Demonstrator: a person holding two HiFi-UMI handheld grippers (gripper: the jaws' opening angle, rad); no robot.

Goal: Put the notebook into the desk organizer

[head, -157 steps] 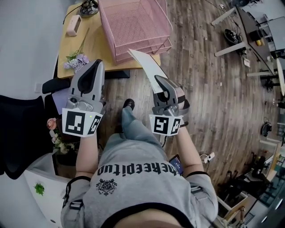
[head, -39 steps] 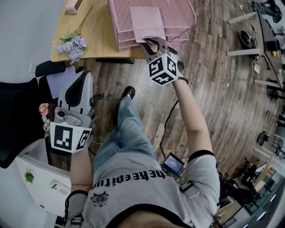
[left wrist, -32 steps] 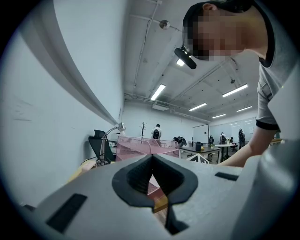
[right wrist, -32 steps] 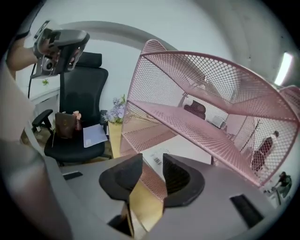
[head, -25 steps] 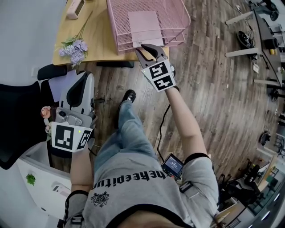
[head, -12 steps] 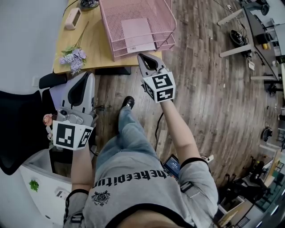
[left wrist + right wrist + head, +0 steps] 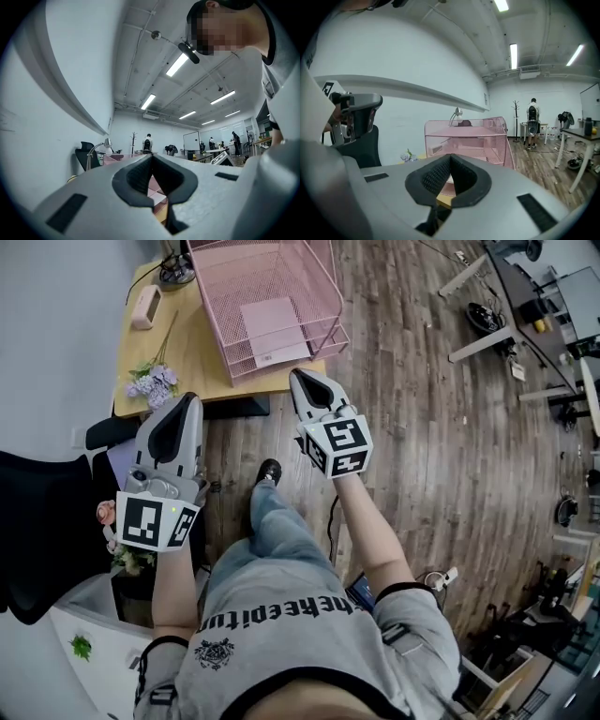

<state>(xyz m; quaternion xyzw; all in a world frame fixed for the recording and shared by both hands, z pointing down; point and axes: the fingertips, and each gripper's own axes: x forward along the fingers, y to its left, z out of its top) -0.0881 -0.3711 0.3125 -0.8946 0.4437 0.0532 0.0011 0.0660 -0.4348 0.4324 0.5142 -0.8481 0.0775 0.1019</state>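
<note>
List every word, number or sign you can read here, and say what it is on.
"hekeepitu": across the grey sweatshirt, the ends of the word unclear.
Emblem below it: too small to read.
Marker cubes: black square patterns, no letters.
Notebook in the desk organizer: nothing readable.

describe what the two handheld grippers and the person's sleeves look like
Both the left gripper and right gripper are smooth light-grey plastic shells tapering to a beak, with black ribbed pads inside. Each carries a white cube with black square markers at its rear. The person wears a grey short-sleeved shirt with black cuff trim and black lettering.
</note>
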